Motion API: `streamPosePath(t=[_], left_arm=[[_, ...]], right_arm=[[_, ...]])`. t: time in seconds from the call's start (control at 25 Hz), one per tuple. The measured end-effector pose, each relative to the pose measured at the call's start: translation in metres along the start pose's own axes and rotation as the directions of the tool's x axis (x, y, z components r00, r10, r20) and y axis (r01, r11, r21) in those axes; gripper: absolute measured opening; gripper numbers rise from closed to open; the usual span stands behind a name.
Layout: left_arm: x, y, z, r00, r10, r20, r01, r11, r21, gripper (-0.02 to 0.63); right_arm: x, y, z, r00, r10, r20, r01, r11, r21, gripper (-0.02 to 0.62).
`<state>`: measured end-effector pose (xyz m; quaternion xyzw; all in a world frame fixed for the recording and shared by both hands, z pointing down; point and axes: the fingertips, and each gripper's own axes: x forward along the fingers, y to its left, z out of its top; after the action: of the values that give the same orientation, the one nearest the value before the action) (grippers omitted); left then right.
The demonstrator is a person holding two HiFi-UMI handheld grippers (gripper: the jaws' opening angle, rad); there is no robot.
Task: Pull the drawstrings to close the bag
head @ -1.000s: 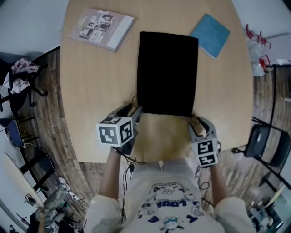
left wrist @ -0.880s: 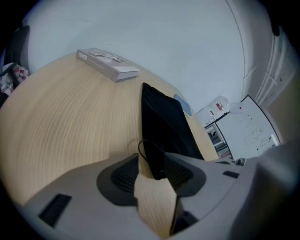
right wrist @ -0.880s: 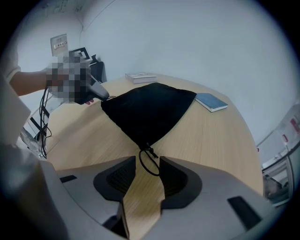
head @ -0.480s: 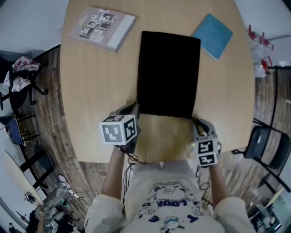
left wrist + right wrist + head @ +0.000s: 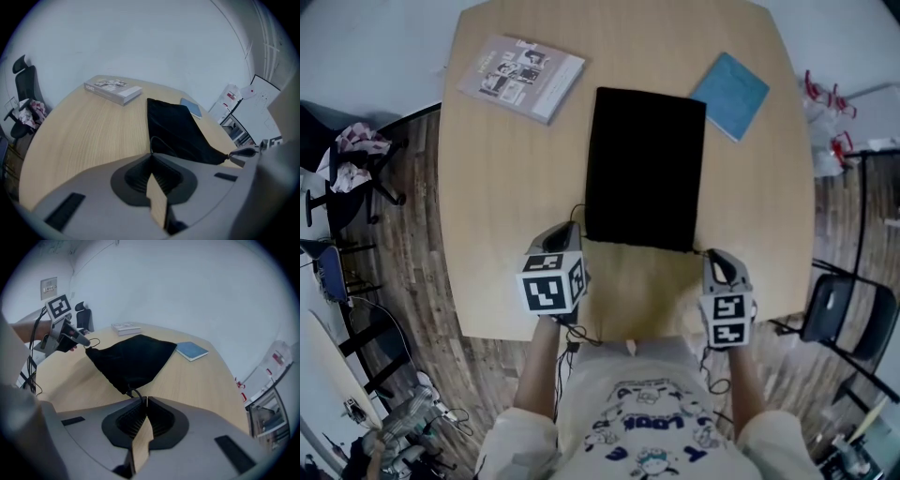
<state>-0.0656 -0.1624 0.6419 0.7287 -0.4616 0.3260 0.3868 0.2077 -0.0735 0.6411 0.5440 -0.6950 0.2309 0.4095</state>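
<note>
Head view: bag point(image 5: 645, 169) (black), table point(image 5: 506, 187) centre.

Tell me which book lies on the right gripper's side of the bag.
The plain blue book; the grey photo-covered book lies left of the bag.

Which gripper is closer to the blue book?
Right. The right gripper grips a drawstring at the black bag's near right corner, on the blue book's side; the left gripper grips the other drawstring at the near left corner, farther away.

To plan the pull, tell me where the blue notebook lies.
In the head view, the blue notebook lies on the table's far right, beside the black bag's far right corner.
</note>
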Motion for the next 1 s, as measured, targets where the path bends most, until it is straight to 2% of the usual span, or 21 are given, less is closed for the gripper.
streamPosePath(t=[0.28, 0.52, 0.68, 0.88, 1.0], left_arm=[[-0.034, 0.016, 0.028, 0.986, 0.116, 0.116, -0.114, 0.993, -0.02, 0.006], [-0.063, 0.029, 0.052, 0.952, 0.238, 0.193, -0.238, 0.971, -0.02, 0.006], [-0.082, 0.036, 0.066, 0.931, 0.278, 0.237, -0.274, 0.96, -0.053, 0.006], [-0.111, 0.047, 0.084, 0.89, 0.344, 0.3, -0.333, 0.939, -0.088, 0.006], [-0.125, 0.054, 0.089, 0.858, 0.396, 0.328, -0.388, 0.917, -0.092, 0.006]], right_arm=[[-0.026, -0.031, 0.054, 0.982, -0.137, 0.128, 0.121, 0.985, 0.125, 0.008], [-0.045, -0.052, 0.103, 0.953, -0.241, 0.185, 0.207, 0.96, 0.187, 0.008], [-0.055, -0.071, 0.12, 0.927, -0.31, 0.212, 0.257, 0.936, 0.241, 0.008], [-0.07, -0.085, 0.138, 0.897, -0.375, 0.235, 0.294, 0.902, 0.317, 0.008], [-0.082, -0.088, 0.147, 0.875, -0.422, 0.237, 0.325, 0.875, 0.359, 0.006]])
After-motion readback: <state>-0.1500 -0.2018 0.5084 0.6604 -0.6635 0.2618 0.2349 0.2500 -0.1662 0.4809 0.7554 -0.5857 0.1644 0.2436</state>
